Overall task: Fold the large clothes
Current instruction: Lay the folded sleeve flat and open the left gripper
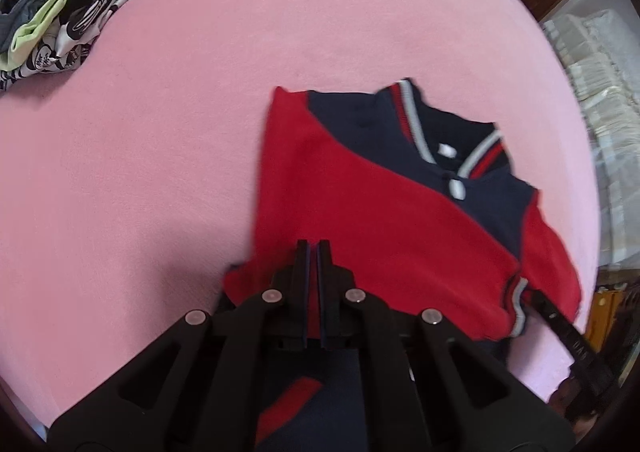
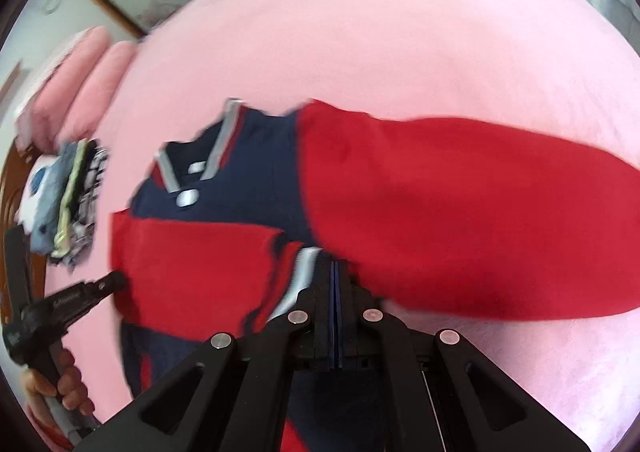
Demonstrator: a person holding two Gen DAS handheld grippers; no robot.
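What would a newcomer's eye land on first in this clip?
The red and navy jacket lying on the pink bed cover, collar at its far end. Both tools, left and right, are shut on its near edge. A stack of folded clothes sits at the far left.

No text can be read for certain. The black-and-white printed garment [image 1: 68, 40] in the pile carries blurred lettering, and the right gripper [image 1: 576, 344] has faint raised letters, both illegible.
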